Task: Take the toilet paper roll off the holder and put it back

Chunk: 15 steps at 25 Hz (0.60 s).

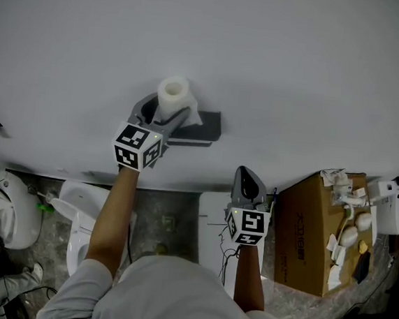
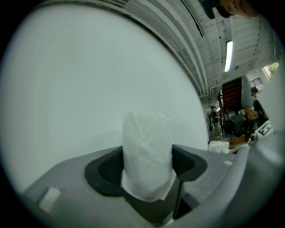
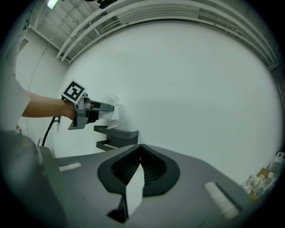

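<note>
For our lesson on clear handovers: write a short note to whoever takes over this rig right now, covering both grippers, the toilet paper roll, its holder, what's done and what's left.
Left gripper: shut on the toilet paper roll, held on end close to the wall, just above the dark holder.
Right gripper: shut, empty, lower and to the right, pointing at bare wall.
Done: the roll is off the holder.
Left: set it back on the holder, then let go.
</note>
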{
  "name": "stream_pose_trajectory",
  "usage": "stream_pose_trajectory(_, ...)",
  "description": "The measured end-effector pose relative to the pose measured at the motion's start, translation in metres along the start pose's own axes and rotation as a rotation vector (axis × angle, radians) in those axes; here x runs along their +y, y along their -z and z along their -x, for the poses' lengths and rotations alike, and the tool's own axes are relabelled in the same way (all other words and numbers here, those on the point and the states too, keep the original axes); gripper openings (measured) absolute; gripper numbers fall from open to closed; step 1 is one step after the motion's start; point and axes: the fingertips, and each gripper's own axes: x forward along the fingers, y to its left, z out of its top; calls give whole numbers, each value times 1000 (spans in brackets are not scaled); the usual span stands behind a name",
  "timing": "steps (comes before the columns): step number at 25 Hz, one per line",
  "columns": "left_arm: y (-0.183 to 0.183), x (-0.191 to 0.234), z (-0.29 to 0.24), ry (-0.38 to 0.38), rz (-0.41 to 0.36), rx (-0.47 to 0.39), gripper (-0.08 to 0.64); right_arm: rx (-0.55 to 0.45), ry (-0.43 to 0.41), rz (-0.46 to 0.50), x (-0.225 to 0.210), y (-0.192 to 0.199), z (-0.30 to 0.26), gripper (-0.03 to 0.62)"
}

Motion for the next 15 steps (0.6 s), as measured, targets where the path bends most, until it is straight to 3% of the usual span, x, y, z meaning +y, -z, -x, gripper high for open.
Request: stream_pose_trajectory(15,33,-4,-5,2,34,49,311,20,-2,5,-4,7,-2,2)
